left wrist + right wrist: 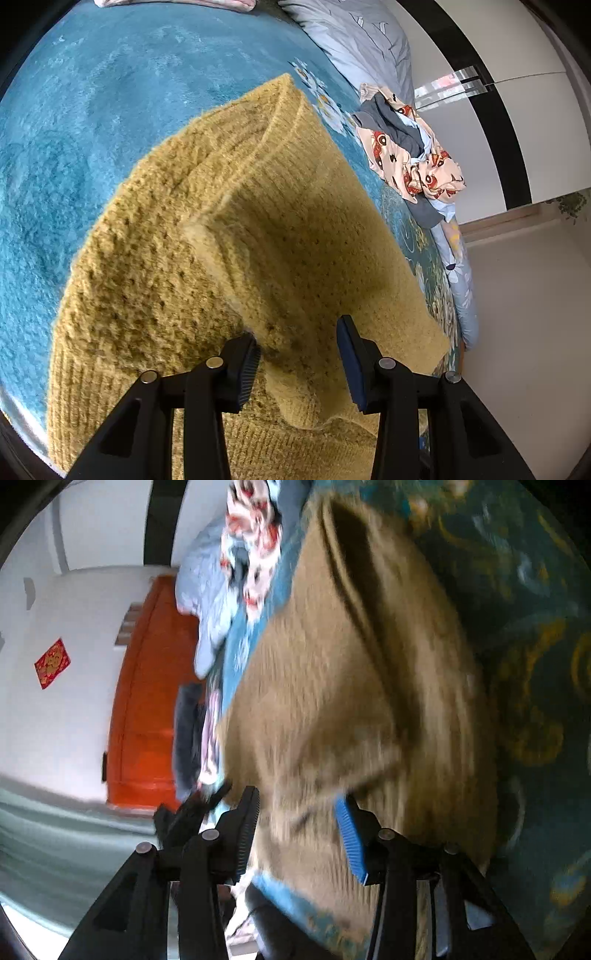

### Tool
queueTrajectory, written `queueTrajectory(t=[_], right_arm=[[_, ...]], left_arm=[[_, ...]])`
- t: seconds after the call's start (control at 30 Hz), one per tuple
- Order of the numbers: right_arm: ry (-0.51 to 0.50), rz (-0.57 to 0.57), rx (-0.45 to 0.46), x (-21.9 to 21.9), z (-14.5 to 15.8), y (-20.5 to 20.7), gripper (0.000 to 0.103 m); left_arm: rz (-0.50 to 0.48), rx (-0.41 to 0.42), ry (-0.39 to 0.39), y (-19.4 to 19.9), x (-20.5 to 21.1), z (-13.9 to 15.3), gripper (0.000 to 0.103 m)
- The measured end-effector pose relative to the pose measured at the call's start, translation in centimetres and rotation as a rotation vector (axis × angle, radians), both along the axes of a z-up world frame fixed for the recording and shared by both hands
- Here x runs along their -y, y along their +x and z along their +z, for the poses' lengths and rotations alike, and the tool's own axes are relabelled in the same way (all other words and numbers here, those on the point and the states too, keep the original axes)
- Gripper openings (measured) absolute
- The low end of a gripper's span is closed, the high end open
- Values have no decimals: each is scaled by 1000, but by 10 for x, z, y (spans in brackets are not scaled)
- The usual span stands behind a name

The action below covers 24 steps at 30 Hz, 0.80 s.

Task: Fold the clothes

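Observation:
A mustard knit sweater point(258, 221) lies partly folded on a teal blanket point(92, 129), one layer turned over on top and forming a raised ridge. My left gripper point(297, 350) is open right over its near edge, a thick fold of knit lying between the fingers. In the right wrist view, which is blurred by motion, the same sweater point(332, 683) spreads over the patterned teal blanket point(517, 627). My right gripper point(297, 823) is open at the sweater's near edge, with fabric between and under the fingers.
A heap of printed and grey clothes point(406, 155) sits at the bed's far edge beside a grey duvet point(362, 40); the heap point(255, 546) also shows from the right wrist. Bare floor point(517, 295) lies beyond the bed. An orange-red door point(147, 701) stands left.

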State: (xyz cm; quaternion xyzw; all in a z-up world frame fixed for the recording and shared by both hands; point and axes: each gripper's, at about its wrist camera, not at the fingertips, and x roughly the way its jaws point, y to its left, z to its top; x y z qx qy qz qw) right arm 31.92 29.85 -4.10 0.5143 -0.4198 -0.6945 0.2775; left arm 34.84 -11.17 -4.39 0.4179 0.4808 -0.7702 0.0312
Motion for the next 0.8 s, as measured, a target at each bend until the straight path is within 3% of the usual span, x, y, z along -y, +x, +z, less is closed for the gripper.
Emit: queueTrajectory(t=[0.13, 0.2, 0.3, 0.43, 0.7, 0.77, 0.8], right_arm=[[106, -40, -89, 10, 10, -9, 39], [139, -40, -103, 15, 11, -13, 25], [154, -49, -97, 14, 12, -18, 18], [176, -32, -103, 11, 19, -17, 13], [197, 9, -241, 9, 70, -1, 11], [199, 28, -278, 6, 85, 6, 11], [200, 37, -297, 5, 92, 10, 11]], left_arm=[[18, -6, -3, 1, 4, 0, 41], [30, 3, -3, 3, 7, -2, 24], [27, -8, -12, 7, 8, 3, 13], [16, -56, -29, 17, 9, 22, 12], [-5, -152, -62, 38, 10, 62, 11], [-22, -199, -102, 51, 11, 76, 11], [-29, -180, -118, 54, 9, 74, 11]])
